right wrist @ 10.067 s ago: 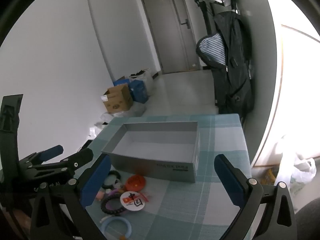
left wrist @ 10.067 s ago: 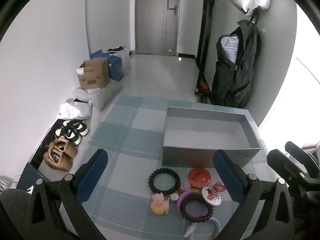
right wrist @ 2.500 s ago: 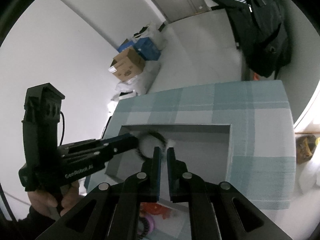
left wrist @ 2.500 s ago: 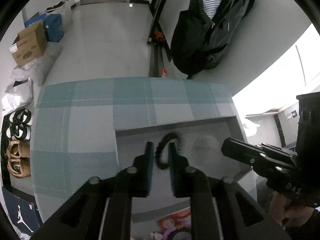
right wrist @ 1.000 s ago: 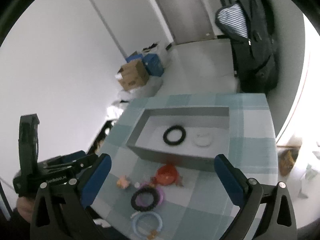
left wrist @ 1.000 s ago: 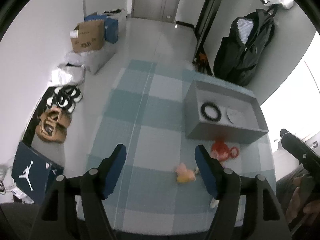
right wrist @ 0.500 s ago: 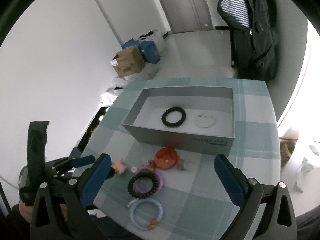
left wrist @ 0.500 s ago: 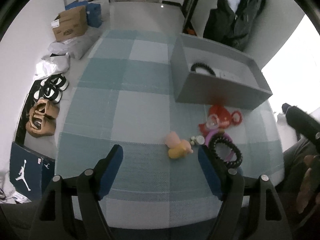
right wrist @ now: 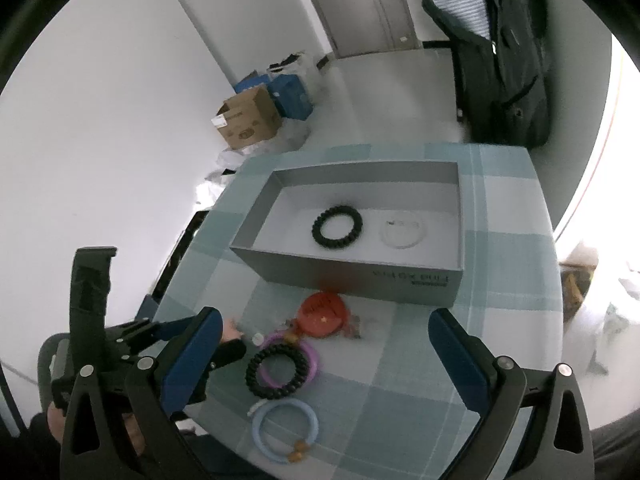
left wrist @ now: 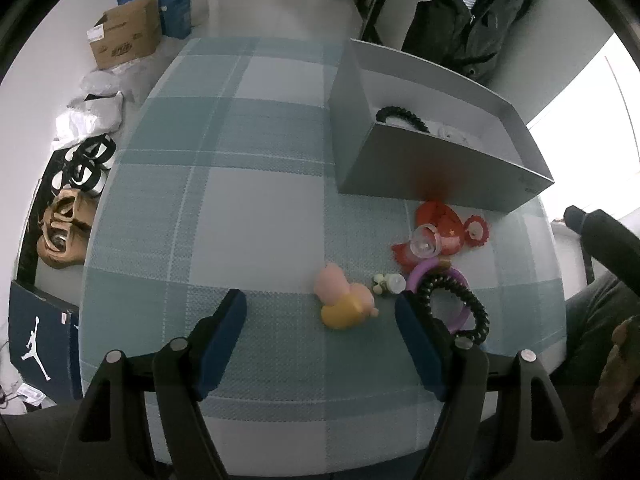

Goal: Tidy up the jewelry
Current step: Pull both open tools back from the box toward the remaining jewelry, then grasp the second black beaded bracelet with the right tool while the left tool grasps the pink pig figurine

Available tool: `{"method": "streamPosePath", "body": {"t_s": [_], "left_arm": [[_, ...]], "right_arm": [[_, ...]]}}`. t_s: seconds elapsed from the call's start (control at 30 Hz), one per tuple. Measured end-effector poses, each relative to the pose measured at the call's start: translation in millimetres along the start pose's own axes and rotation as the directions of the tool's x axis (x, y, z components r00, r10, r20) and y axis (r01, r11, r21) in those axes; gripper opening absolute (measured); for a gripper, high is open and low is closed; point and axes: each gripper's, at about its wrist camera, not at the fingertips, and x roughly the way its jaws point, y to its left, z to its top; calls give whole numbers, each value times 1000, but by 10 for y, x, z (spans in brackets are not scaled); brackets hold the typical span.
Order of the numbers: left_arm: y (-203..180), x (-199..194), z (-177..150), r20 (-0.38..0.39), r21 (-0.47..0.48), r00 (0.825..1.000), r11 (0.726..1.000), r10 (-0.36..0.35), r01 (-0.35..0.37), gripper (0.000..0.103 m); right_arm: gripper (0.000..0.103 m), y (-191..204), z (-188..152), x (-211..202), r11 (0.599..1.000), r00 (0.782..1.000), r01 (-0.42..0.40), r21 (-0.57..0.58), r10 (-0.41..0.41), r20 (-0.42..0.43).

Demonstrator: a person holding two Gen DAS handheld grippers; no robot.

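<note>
Grey box (right wrist: 416, 280): holding black coil bracelet (right wrist: 338, 226) and white disc (right wrist: 403, 232).
Hidden: disc lying half-hidden behind wall in left view.
Left tongs (left wrist: 320, 320), right tongs (right wrist: 326, 344): both hanging released.

Each claw, left (left wrist: 320, 314) and right (right wrist: 324, 334), had black angular arms, silver screws and blue finger pads (left wrist: 222, 334); bare skin showed.

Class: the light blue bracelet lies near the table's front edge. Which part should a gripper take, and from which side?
Probably from above: the light blue bracelet lies flat on the checked tablecloth. Pinch its bare band across the rim, one finger inside the loop, one outside, away from the amber beads.
</note>
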Motion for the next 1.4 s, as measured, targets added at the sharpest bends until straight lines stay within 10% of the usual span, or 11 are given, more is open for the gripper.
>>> {"method": "streamPosePath", "body": {"t_s": [0.17, 0.57, 1.4], "left_arm": [[-7, -12, -14, -6, -1, 999, 1000, -32, 32, 24], [50, -193, 55, 45, -24, 996, 997, -76, 77, 23], [161, -325, 118, 106, -70, 990, 993, -92, 100, 23]], "right_arm": [[103, -41, -5, 16, 999, 1000, -11, 31, 12, -8], [101, -13, -35, 75, 998, 998, -43, 35, 45, -40], [14, -62, -355, 566, 983, 949, -104, 153, 144, -281]]}}
